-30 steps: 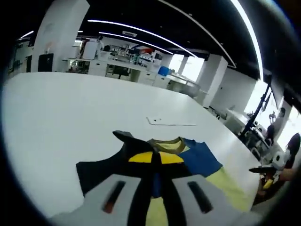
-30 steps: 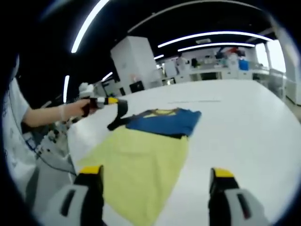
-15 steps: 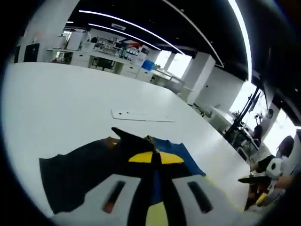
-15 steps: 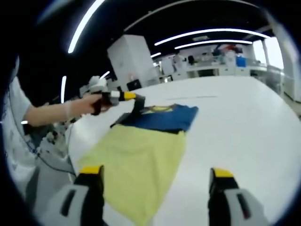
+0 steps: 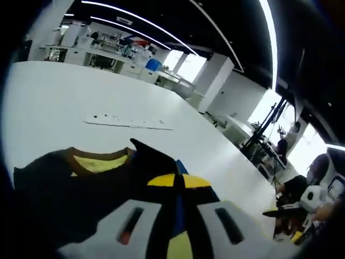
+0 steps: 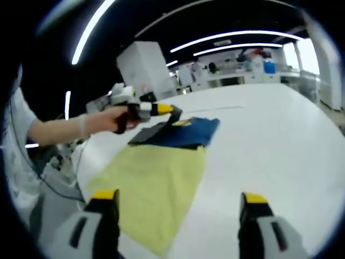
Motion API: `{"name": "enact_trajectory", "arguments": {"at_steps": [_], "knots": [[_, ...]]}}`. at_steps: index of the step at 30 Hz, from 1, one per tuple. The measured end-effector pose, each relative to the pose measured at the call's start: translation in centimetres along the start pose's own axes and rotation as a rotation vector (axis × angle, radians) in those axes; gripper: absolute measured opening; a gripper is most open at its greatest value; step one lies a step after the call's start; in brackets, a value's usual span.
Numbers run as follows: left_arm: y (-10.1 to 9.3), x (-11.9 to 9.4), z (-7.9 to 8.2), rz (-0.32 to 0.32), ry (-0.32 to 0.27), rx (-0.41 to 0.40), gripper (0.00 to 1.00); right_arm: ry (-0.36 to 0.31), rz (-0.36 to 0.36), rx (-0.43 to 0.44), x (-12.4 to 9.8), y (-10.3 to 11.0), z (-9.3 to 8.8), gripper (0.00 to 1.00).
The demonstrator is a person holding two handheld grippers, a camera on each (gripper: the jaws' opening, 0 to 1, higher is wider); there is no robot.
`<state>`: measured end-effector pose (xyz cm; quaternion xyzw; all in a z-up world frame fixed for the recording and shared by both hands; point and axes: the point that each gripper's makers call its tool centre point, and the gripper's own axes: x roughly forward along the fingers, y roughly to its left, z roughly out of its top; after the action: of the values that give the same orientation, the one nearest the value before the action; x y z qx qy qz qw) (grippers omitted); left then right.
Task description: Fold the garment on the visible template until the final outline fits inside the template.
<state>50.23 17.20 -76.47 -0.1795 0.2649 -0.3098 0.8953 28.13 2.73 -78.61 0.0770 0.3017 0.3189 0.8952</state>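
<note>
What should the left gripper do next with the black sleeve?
Probably carry the sleeve further across the shirt and lay it flat. The left gripper is shut on it above the blue part, while the right gripper hangs open.

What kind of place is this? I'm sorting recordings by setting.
Probably an open-plan lab or workshop: a large white table, long ceiling light strips, and cluttered white workbenches behind.

Left claw (image 6: 173, 112) pinches the garment's (image 6: 156, 183) black sleeve.
</note>
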Motion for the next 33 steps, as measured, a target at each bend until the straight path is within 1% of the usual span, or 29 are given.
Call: {"name": "enact_trajectory", "arguments": {"at_steps": [3,6,11,12,14,15,17,19,24,29,31,32,33], "knots": [[-1.2,1.1,-1.2,-0.026,0.027,0.000,0.00,0.001,-0.008,0.006,-0.2,-0.2,-0.2,0.92],[-2.4,2.0,-2.5,-0.048,0.059,0.024,0.00,0.001,-0.016,0.016,-0.3,-0.3,-0.4,0.92],[-4.0,2.8,-5.3,-0.077,0.135,0.090,0.00,0.001,-0.019,0.022,-0.4,-0.5,-0.5,0.92],[-4.2,3.0,-6.1,-0.082,0.160,0.097,0.00,0.001,-0.019,0.024,-0.5,-0.6,-0.5,0.92],[-3.9,3.4,-6.8,-0.085,0.179,0.119,0.00,0.002,-0.020,0.027,-0.5,-0.6,-0.6,0.92],[-4.1,3.3,-7.4,-0.084,0.193,0.119,0.00,0.002,-0.020,0.029,-0.5,-0.6,-0.6,0.92],[-4.5,3.1,-8.0,-0.089,0.203,0.124,0.00,0.003,-0.020,0.033,-0.5,-0.6,-0.7,0.92],[-4.6,3.3,-8.8,-0.099,0.223,0.130,0.00,0.004,-0.019,0.036,-0.5,-0.6,-0.8,0.92],[-4.6,3.1,-9.1,-0.108,0.244,0.137,0.00,0.008,-0.016,0.038,-0.4,-0.5,-0.9,0.92],[-4.9,2.8,-8.8,-0.129,0.239,0.140,0.01,0.012,-0.011,0.039,-0.2,-0.2,-1.0,0.91],[-5.2,2.7,-8.8,-0.144,0.231,0.131,0.03,0.012,-0.008,0.040,-0.1,-0.1,-1.0,0.91],[-5.4,2.7,-8.8,-0.149,0.231,0.130,0.05,0.011,-0.007,0.039,-0.1,0.0,-0.9,0.91],[-5.4,2.7,-8.8,-0.151,0.231,0.132,0.10,0.011,-0.006,0.038,-0.1,0.1,-0.9,0.91]]}}
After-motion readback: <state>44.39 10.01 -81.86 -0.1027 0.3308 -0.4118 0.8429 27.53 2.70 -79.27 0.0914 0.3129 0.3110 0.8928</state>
